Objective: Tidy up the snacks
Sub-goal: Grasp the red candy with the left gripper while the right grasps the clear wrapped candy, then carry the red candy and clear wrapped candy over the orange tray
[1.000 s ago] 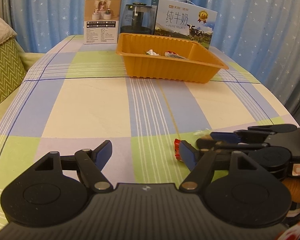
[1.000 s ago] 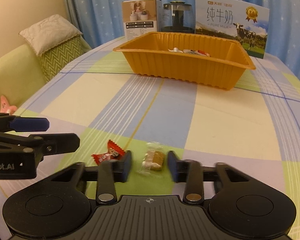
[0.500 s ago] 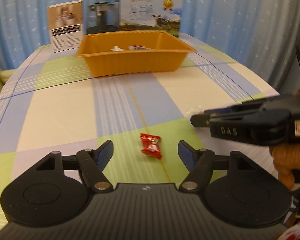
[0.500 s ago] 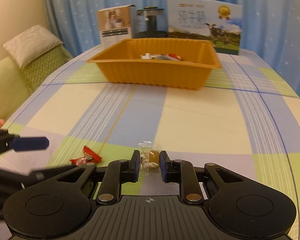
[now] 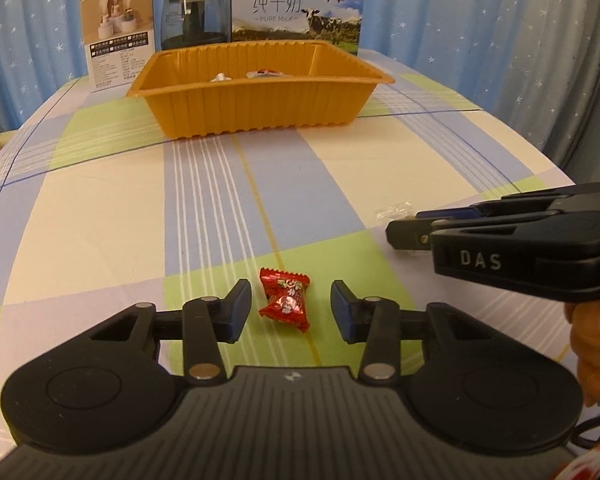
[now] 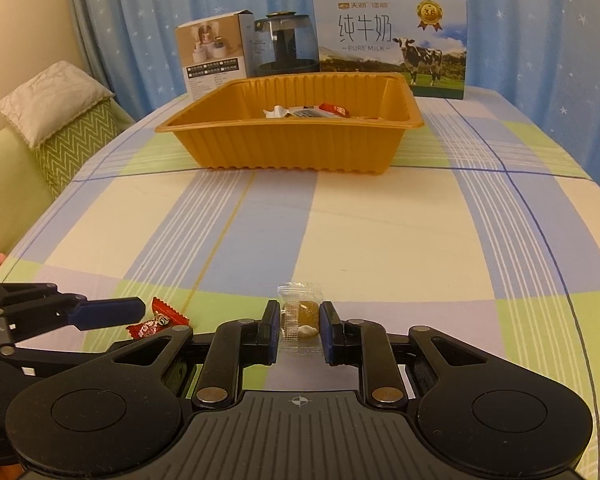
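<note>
A red wrapped candy [image 5: 286, 299] lies on the checked tablecloth between the fingers of my open left gripper [image 5: 291, 307], touching neither. It also shows in the right wrist view [image 6: 158, 319]. My right gripper [image 6: 299, 330] is shut on a clear-wrapped brown snack [image 6: 301, 315] low over the cloth; in the left wrist view the right gripper [image 5: 408, 227] comes in from the right with the wrapper's clear end [image 5: 394, 211] sticking out. An orange tray [image 6: 292, 148] with several wrapped snacks in it stands at the far middle of the table.
Behind the tray [image 5: 260, 108] stand a small product box [image 6: 216, 60], a dark glass kettle [image 6: 286, 46] and a Pure Milk carton [image 6: 392, 46]. A green sofa with a cushion [image 6: 52, 96] is at the left. Blue curtains hang behind. The table's right edge is near.
My left gripper has swung right and forward so the red candy now lies between its fingers. My right gripper closed on the clear-wrapped snack and still holds it.
</note>
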Demonstrator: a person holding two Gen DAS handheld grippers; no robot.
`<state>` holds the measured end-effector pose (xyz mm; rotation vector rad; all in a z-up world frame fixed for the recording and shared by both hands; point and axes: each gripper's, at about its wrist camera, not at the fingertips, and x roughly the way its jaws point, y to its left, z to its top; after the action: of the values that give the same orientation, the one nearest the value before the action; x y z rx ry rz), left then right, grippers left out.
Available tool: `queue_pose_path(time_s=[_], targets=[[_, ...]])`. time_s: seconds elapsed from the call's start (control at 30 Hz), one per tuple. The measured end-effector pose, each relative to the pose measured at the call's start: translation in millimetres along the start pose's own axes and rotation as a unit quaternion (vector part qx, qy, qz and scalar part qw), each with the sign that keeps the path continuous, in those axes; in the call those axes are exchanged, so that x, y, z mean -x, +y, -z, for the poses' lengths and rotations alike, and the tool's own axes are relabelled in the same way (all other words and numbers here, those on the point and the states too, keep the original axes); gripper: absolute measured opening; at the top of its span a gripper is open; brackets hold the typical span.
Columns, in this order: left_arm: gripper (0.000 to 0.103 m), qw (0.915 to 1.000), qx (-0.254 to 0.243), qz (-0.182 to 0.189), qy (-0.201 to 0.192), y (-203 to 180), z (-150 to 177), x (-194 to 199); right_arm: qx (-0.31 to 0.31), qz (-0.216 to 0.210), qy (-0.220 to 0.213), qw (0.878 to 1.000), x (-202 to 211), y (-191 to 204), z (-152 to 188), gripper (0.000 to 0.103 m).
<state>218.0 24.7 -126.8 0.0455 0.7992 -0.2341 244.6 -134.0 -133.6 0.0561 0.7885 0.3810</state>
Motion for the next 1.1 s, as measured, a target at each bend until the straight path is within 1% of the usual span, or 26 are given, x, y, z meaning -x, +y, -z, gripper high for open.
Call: queue_pose_path(time_s=[0.1, 0.17, 0.23, 0.67, 1.1], targets=[[0.030, 1.0000, 0.003, -0.006, 0.001, 1.0, 1.3, -1.7, -0.002, -0.001, 0.000, 1.000, 0.2, -0.7, -0.4, 0.021], [0.020, 0.9999, 0.007, -0.007, 0.002, 2.1, 0.6, -1.3, -0.002, -0.002, -0.001, 1.000, 0.6, -0.3, -0.8, 0.021], [0.018, 0.9998, 0.017, -0.003, 0.003, 4.3, -0.2, -0.1, -0.001, -0.003, -0.002, 1.000, 0.7, 0.3, -1.1, 0.021], [0.017, 0.9984, 0.050, -0.003, -0.024, 10.6, -7.5, 15.7, 0.002, -0.008, -0.008, 1.000, 6.4, 4.1, -2.9, 0.021], [0.017, 0.9961, 0.081, 0.001, -0.037, 16.2, -14.0, 24.1, 0.006, -0.013, -0.016, 1.000, 12.7, 6.3, -6.1, 0.021]])
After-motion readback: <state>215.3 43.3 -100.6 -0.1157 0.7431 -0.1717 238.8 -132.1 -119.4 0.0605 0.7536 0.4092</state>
